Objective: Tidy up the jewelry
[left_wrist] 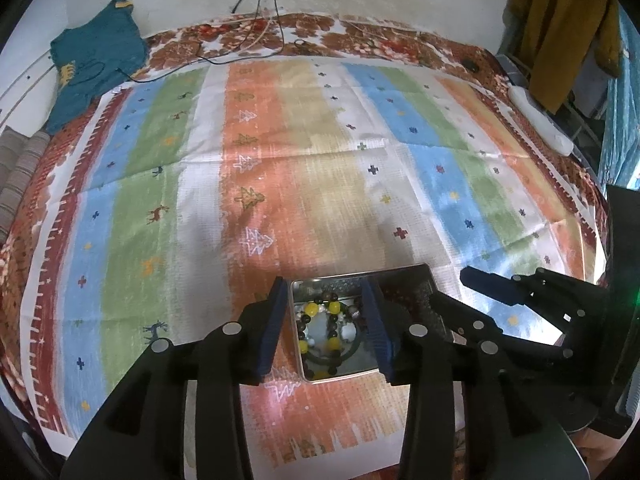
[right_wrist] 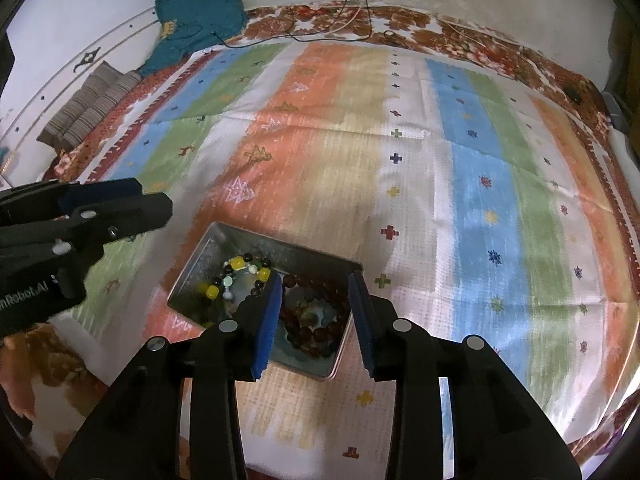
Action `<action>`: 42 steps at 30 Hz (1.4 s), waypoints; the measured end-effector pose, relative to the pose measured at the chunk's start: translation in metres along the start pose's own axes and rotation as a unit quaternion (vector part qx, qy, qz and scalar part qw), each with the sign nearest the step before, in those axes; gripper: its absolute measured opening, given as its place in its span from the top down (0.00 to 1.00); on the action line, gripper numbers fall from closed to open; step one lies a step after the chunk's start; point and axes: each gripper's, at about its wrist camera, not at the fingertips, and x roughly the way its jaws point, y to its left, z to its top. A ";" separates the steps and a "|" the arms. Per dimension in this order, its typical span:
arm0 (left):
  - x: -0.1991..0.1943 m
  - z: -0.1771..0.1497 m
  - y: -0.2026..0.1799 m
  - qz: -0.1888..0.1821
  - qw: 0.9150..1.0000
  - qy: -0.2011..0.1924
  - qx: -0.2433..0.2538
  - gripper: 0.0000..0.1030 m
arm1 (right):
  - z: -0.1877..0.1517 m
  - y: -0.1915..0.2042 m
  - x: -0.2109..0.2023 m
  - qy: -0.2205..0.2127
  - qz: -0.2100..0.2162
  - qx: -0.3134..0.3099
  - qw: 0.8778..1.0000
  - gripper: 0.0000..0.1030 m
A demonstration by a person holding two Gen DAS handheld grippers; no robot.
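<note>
A rectangular metal tin [left_wrist: 297, 354] lies on the striped cloth. In it a yellow-and-black bead bracelet [left_wrist: 320, 332] rests on the bottom, directly under my left gripper [left_wrist: 325, 286], which is open with blue pads either side of that end of the tin. The right wrist view shows the tin [right_wrist: 192, 264] holding that bracelet [right_wrist: 240, 276] and a dark red bead bracelet [right_wrist: 312, 324]. My right gripper [right_wrist: 315, 278] hangs open above the red one, and nothing is pinched. Each gripper shows in the other's view: right gripper [left_wrist: 468, 292], left gripper [right_wrist: 154, 200].
The colourful striped cloth [right_wrist: 400, 140] spreads over a floral-covered bed. A teal garment [left_wrist: 96, 56] and thin cables [left_wrist: 256, 40] lie at the far edge. A white power strip [left_wrist: 540, 120] and a mustard garment [left_wrist: 560, 20] are far right; a striped cushion [right_wrist: 92, 112] far left.
</note>
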 end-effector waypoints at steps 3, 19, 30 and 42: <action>-0.010 -0.005 0.001 -0.010 1.000 -0.008 -0.003 0.60 | -0.004 -0.001 -0.006 -0.005 -0.001 0.000 1.000 0.59; -0.043 -0.044 -0.004 -0.018 0.999 -0.030 0.012 0.39 | -0.028 -0.010 -0.039 -0.025 0.002 0.006 1.000 0.44; -0.059 -0.064 0.002 -0.032 0.999 -0.042 0.004 0.30 | -0.044 -0.010 -0.064 -0.052 0.009 -0.006 0.999 0.29; -0.075 -0.085 0.005 -0.038 0.998 -0.059 -0.004 0.06 | -0.058 -0.003 -0.084 -0.075 0.005 -0.022 0.997 0.11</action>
